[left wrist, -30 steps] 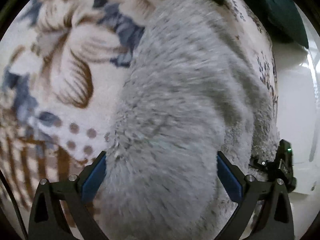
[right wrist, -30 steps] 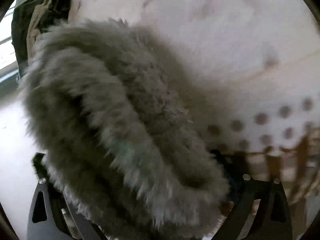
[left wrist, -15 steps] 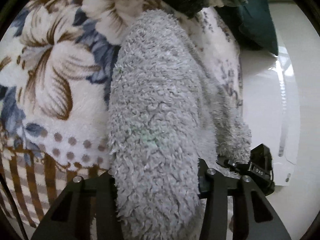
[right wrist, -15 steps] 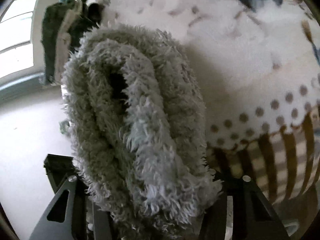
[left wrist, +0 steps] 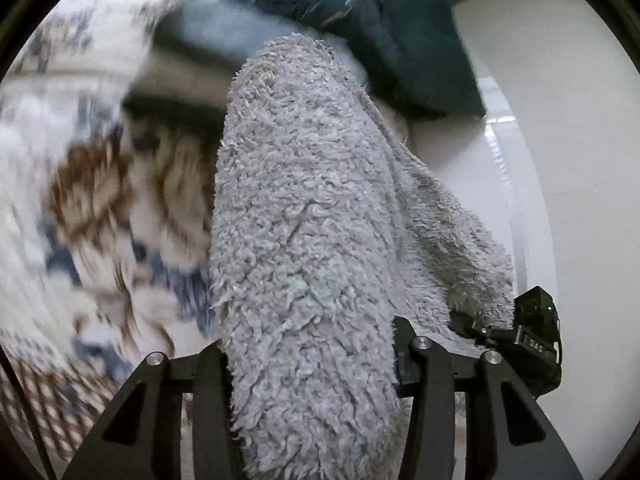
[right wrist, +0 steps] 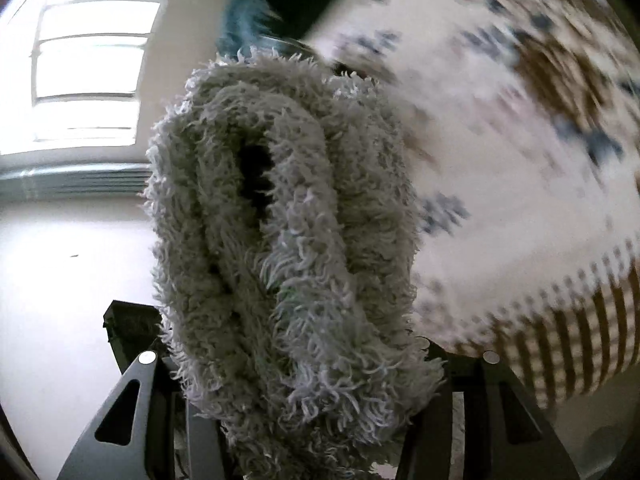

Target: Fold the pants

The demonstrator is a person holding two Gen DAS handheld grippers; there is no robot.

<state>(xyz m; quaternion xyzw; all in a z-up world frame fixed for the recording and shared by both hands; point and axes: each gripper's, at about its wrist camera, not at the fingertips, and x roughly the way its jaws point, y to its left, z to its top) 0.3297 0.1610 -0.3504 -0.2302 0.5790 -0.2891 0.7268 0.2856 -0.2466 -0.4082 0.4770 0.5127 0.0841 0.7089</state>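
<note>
Between both sets of jaws, clamped, hang shaggy grey fleece pants point(left wrist: 304, 240), bunched into a thick roll from six toward twelve o'clock. Left gripper point(left wrist: 312, 364) and right gripper point(right wrist: 304, 368) hold them above a blurred floral blanket point(right wrist: 500, 140); window point(right wrist: 88, 68) at ten o'clock.

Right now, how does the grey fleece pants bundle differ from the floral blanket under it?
The grey pants are plain, shaggy, bunched and clamped in the left claw and right claw; the floral blanket is patterned brown and blue, spread flat, ungripped. Both look like soft fleece.
</note>
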